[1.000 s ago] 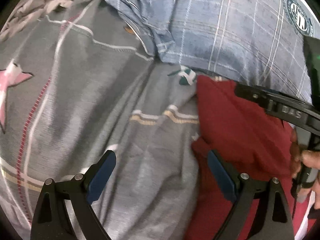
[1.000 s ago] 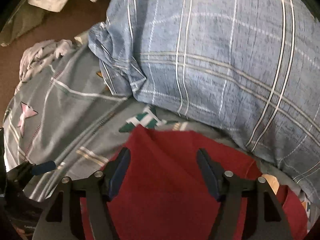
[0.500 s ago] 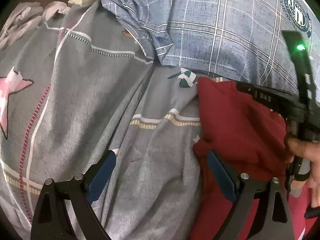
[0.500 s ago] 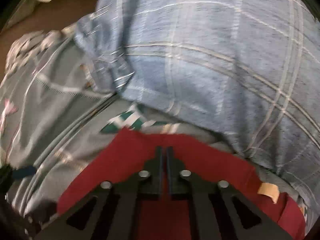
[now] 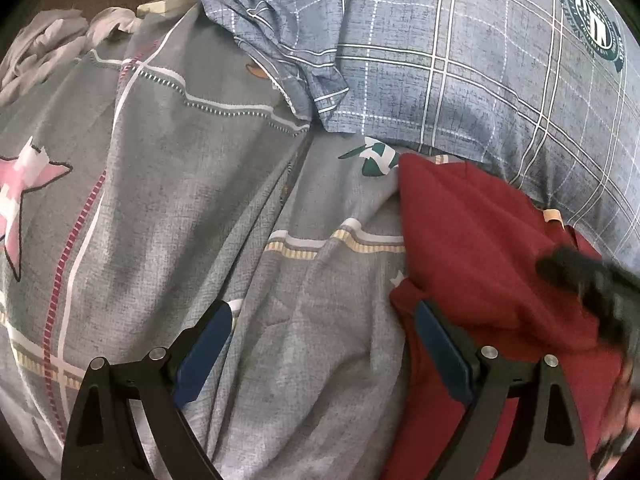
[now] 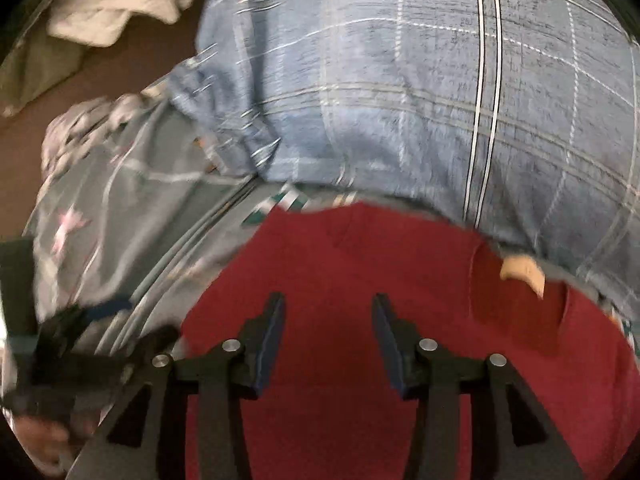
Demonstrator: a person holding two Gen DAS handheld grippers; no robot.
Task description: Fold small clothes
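A dark red garment lies on a grey patterned bedsheet, at the right in the left wrist view. It fills the lower middle of the right wrist view, with a tan label near its far edge. My left gripper is open and empty, with its right finger at the garment's left edge. My right gripper is open and empty just above the red cloth. The right gripper shows as a dark blur in the left wrist view.
A blue plaid pillow lies just beyond the red garment; it also shows in the right wrist view. Crumpled pale clothes sit at the far left. A white cloth lies on the brown floor.
My right gripper shut on the red garment half a second ago and has since opened and let go. It has pulled back toward me. The left gripper has barely moved.
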